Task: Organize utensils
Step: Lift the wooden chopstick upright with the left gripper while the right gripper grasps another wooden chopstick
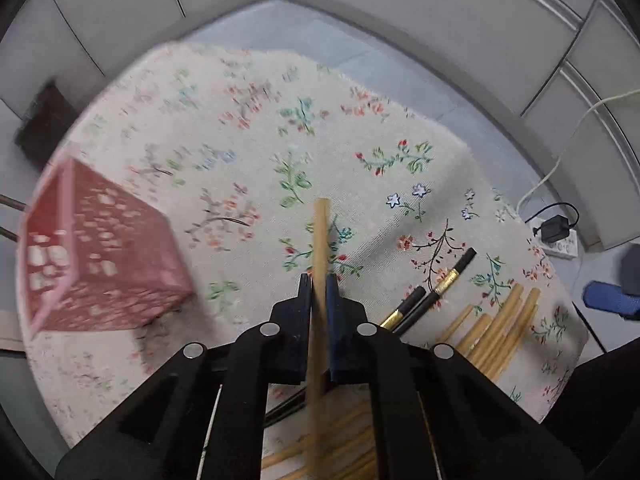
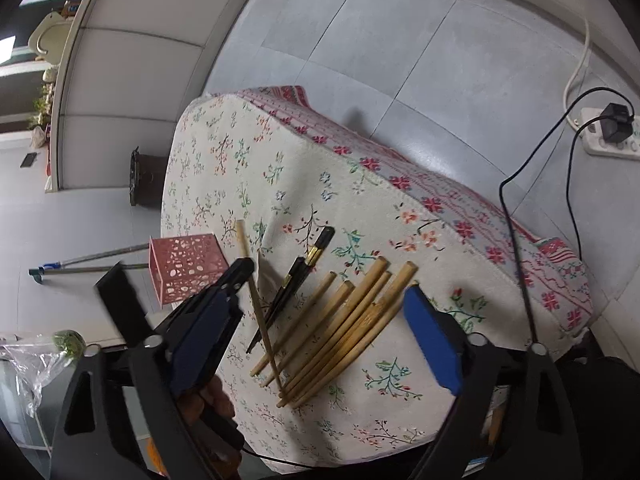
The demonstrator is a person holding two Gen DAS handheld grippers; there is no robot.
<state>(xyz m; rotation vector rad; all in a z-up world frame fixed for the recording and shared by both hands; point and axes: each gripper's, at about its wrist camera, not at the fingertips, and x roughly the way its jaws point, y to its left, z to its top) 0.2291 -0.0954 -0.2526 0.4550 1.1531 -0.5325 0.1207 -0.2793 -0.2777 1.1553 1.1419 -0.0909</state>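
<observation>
A lived-in home room.
You have a floral tablecloth point(image 2: 248, 184) over a small table, grey floor tiles point(image 2: 360, 40) at twelve o'clock, a power strip point(image 2: 612, 140) at two o'clock, cluttered shelves point(image 2: 44, 80) at ten.

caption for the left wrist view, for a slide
Left gripper shut on one bamboo chopstick, lifted above the floral cloth, pink basket to its left.

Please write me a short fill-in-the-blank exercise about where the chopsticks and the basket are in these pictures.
1. The left tongs are shut on one ____ chopstick.
2. The pink basket stands on the ____ tablecloth.
3. Between the basket and the bamboo pile lie two ____ chopsticks.
4. The right tongs are ____, holding nothing.

Missing words: bamboo; floral; black; open
</observation>
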